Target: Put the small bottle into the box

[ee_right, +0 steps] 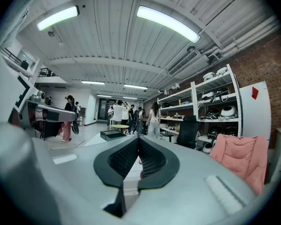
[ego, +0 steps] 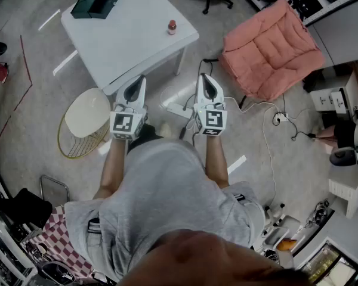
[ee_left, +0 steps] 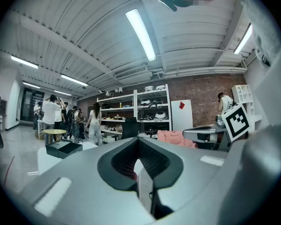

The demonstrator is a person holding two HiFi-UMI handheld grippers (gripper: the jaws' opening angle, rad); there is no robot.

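A white table [ego: 137,46] at the far left bore a dark green box [ego: 96,2] and a red-capped small bottle [ego: 172,27], with a pink cushion [ego: 273,49] to the right.

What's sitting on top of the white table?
A dark box near the far corner and a small red-capped bottle, standing apart, on the white table. The box's inside is too small to make out, and the tabletop hides the floor beneath it.

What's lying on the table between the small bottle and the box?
Nothing: in the head view, only bare white table stretches between the small bottle and the box.
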